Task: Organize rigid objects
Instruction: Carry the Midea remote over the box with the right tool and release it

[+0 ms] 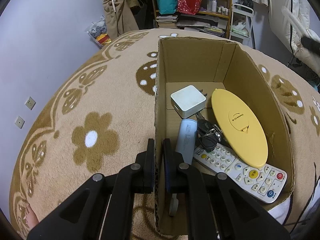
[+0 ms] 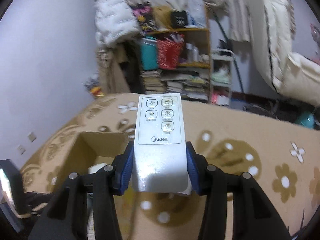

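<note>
Right now the left gripper (image 1: 159,156) pinches the near wall of the cardboard box (image 1: 200,64), one finger outside and one inside. Down in the box lie a white charger (image 1: 188,101), a pale power bank (image 1: 186,138), black keys (image 1: 207,134), a yellow oval lid (image 1: 239,126) and a long white remote (image 1: 244,172). The right gripper (image 2: 160,166) holds a small white Midea remote (image 2: 160,138) tight between its blue pads (image 2: 127,170), up over the brown flower blanket (image 2: 260,140).

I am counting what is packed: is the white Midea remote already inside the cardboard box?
Not yet. The right hand-held gripper holds the Midea remote above the blanket, outside the cardboard box.
</note>
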